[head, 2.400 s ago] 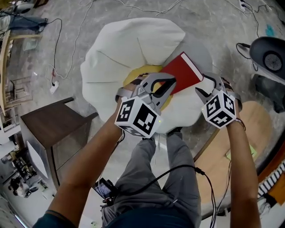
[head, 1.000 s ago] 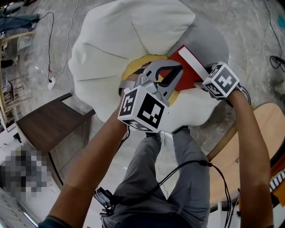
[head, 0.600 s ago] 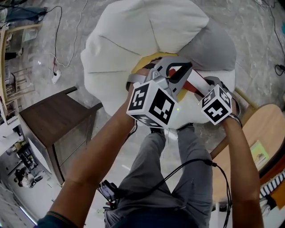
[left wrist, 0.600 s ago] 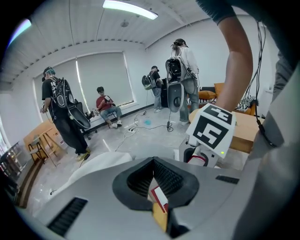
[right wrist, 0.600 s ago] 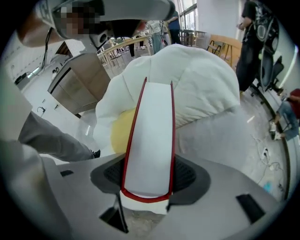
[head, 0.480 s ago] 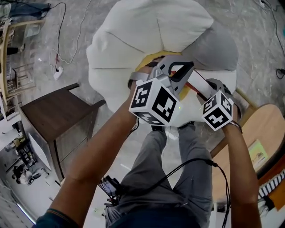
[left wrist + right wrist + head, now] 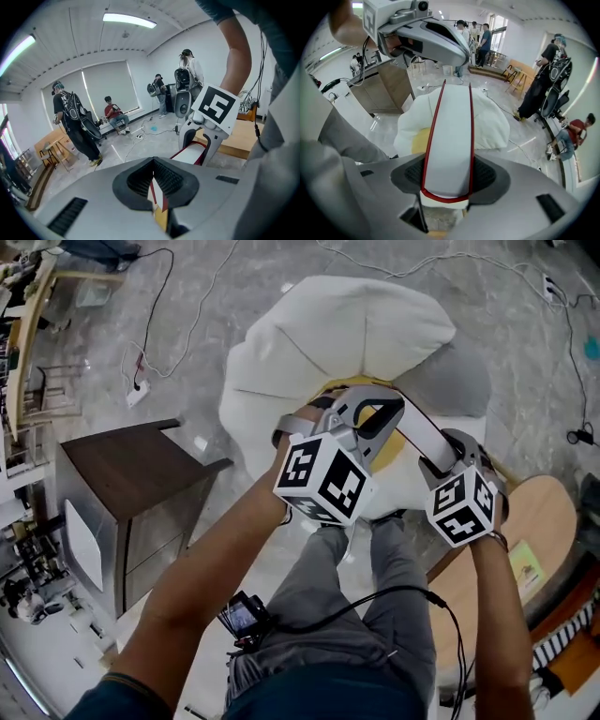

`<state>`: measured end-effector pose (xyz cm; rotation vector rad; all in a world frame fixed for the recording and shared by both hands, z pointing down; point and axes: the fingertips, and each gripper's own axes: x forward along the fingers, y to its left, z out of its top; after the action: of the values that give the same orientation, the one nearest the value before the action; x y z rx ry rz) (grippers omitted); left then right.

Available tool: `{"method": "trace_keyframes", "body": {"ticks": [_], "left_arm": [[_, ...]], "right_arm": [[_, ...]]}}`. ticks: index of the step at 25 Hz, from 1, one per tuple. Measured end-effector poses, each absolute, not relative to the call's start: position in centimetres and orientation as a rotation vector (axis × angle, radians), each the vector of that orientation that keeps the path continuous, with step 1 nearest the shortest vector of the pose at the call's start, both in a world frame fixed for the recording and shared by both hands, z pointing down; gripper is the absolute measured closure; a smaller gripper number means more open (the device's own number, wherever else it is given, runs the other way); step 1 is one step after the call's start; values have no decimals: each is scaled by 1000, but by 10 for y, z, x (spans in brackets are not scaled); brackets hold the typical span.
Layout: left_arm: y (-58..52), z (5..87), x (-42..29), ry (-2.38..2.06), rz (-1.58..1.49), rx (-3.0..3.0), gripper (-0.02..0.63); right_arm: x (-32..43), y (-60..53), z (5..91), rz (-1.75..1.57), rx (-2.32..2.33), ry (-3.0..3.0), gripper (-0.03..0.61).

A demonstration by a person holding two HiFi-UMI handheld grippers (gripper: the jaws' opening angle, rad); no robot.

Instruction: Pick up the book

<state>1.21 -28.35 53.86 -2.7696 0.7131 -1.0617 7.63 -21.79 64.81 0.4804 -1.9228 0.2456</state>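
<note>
The red book [image 7: 419, 431], its white page edge facing up, spans between the two tools over the white bean bag [image 7: 337, 334] and a yellow cushion [image 7: 383, 450]; whether it touches them cannot be told. The left hand-held gripper [image 7: 373, 414] is closed on one end of the book, with a thin strip of red cover and white pages between its ribbed pads [image 7: 172, 179], while the right hand-held gripper [image 7: 439, 461] clamps the opposite end, one jaw against each cover. A dark brown cabinet [image 7: 131, 460] stands on the floor to the left.
</note>
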Motion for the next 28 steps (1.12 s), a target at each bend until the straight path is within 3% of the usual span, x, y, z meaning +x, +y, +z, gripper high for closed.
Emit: {"method": "trace_keyframes", "body": {"ticks": [21, 28], "left_arm": [[-222, 374, -67, 813, -951, -2693, 604], [-192, 340, -76, 646, -883, -2761, 501]], "right_arm": [[29, -167, 450, 4, 566, -1973, 322], [27, -141, 413, -95, 535, -1962, 322]]}}
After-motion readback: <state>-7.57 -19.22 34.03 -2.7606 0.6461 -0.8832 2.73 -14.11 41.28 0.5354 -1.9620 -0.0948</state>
